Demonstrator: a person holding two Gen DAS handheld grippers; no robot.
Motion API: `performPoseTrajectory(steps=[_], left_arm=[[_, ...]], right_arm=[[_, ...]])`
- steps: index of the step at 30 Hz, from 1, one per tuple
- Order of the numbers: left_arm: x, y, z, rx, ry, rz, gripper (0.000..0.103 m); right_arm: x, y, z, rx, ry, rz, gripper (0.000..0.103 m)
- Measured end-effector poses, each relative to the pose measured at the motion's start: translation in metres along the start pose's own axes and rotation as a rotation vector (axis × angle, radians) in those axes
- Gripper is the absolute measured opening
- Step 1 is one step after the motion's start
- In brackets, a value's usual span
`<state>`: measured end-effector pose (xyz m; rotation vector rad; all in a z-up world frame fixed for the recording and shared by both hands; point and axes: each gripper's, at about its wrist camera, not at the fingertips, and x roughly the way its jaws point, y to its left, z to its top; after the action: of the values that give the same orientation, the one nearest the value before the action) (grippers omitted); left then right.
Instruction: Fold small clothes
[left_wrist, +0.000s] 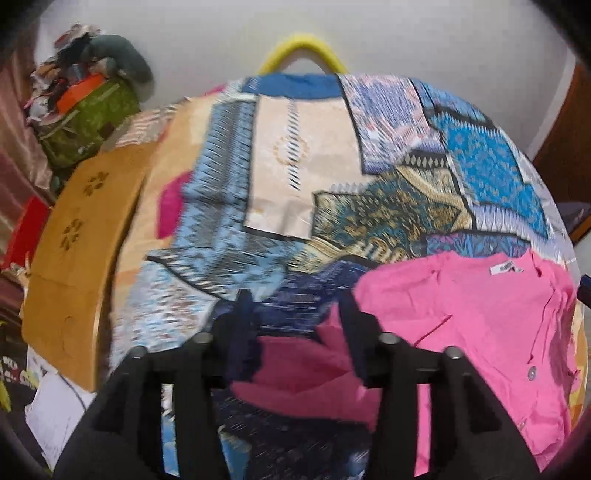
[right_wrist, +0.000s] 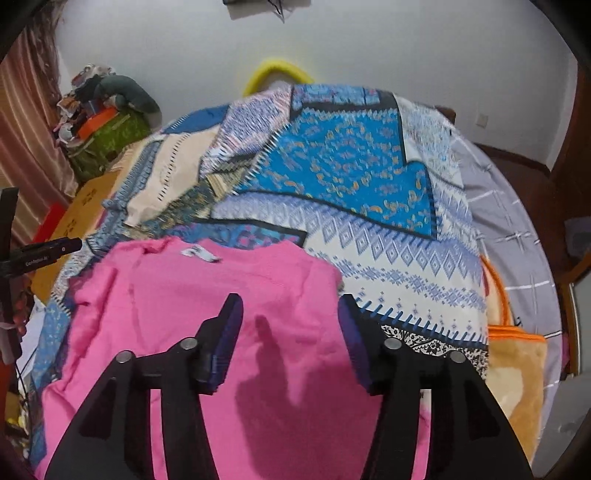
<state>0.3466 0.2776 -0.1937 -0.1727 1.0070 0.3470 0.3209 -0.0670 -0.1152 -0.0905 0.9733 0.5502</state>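
Lying flat on the patterned bedspread (right_wrist: 388, 266), the pink shirt (right_wrist: 229, 295) sits beneath both half-open, empty grippers, left gripper (left_wrist: 295, 314) and right gripper (right_wrist: 291, 314); regrasping an edge likely follows.

Even indoor light, heavy fisheye bending, dark corners, left view motion-blurred

The left gripper (left_wrist: 293, 314) and the right gripper (right_wrist: 291, 314) share one build: matte black angular arms, round silver pins at the joints, dark blue ribbed finger pads (right_wrist: 229, 332).
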Motion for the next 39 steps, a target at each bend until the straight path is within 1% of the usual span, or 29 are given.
performPoseTrajectory(steps=[2, 3, 4, 5, 7, 10, 13, 14, 16, 18, 20, 21, 25, 28, 30, 36, 37, 39], left_arm=[[-0.014, 0.013, -0.003, -0.030, -0.010, -0.005, 0.059], [-0.019, 0.018, -0.005, -0.044, -0.013, -0.007, 0.060], [-0.024, 0.023, -0.008, -0.056, -0.014, -0.008, 0.061], [-0.032, 0.030, -0.013, -0.068, -0.017, -0.011, 0.061], [-0.041, 0.039, -0.023, -0.072, -0.016, -0.014, 0.062], [-0.046, 0.047, -0.039, -0.068, 0.000, -0.011, 0.064], [-0.046, 0.053, -0.055, -0.078, 0.028, -0.036, 0.064], [-0.045, 0.055, -0.060, -0.088, 0.040, -0.049, 0.066], [-0.039, 0.060, -0.071, -0.133, 0.082, -0.093, 0.070], [-0.029, 0.064, -0.080, -0.189, 0.128, -0.160, 0.070], [-0.024, 0.065, -0.084, -0.227, 0.150, -0.200, 0.070], [-0.019, 0.067, -0.085, -0.257, 0.162, -0.224, 0.070], [-0.004, 0.080, -0.082, -0.392, 0.180, -0.277, 0.070], [0.012, 0.091, -0.080, -0.510, 0.214, -0.371, 0.070], [0.025, 0.094, -0.081, -0.572, 0.242, -0.420, 0.070], [0.062, 0.090, -0.085, -0.666, 0.335, -0.512, 0.069], [0.064, 0.090, -0.085, -0.672, 0.336, -0.515, 0.068], [0.066, 0.087, -0.082, -0.664, 0.320, -0.511, 0.060]], right_arm=[[-0.011, 0.008, 0.002, -0.005, -0.015, 0.008, 0.052], [-0.017, 0.013, 0.002, -0.006, -0.021, 0.013, 0.053], [-0.022, 0.017, 0.002, -0.008, -0.028, 0.017, 0.057], [-0.027, 0.022, 0.001, -0.011, -0.036, 0.018, 0.064], [-0.038, 0.033, 0.000, -0.029, -0.061, 0.012, 0.070], [-0.048, 0.050, -0.004, -0.063, -0.071, 0.012, 0.070], [-0.053, 0.067, -0.009, -0.086, -0.072, 0.017, 0.070], [-0.054, 0.072, -0.011, -0.096, -0.072, 0.016, 0.070], [-0.054, 0.083, -0.017, -0.122, -0.072, 0.012, 0.072], [-0.051, 0.093, -0.022, -0.150, -0.066, 0.008, 0.074], [-0.045, 0.104, -0.029, -0.178, -0.051, 0.003, 0.075], [-0.041, 0.109, -0.032, -0.193, -0.041, -0.001, 0.075], [-0.025, 0.123, -0.045, -0.243, -0.002, -0.013, 0.075], [-0.015, 0.128, -0.052, -0.259, 0.020, -0.016, 0.075], [-0.009, 0.129, -0.055, -0.262, 0.033, -0.021, 0.075], [0.006, 0.124, -0.061, -0.232, 0.065, -0.016, 0.075], [0.007, 0.124, -0.062, -0.230, 0.068, -0.016, 0.075], [0.009, 0.123, -0.063, -0.232, 0.073, -0.023, 0.075]])
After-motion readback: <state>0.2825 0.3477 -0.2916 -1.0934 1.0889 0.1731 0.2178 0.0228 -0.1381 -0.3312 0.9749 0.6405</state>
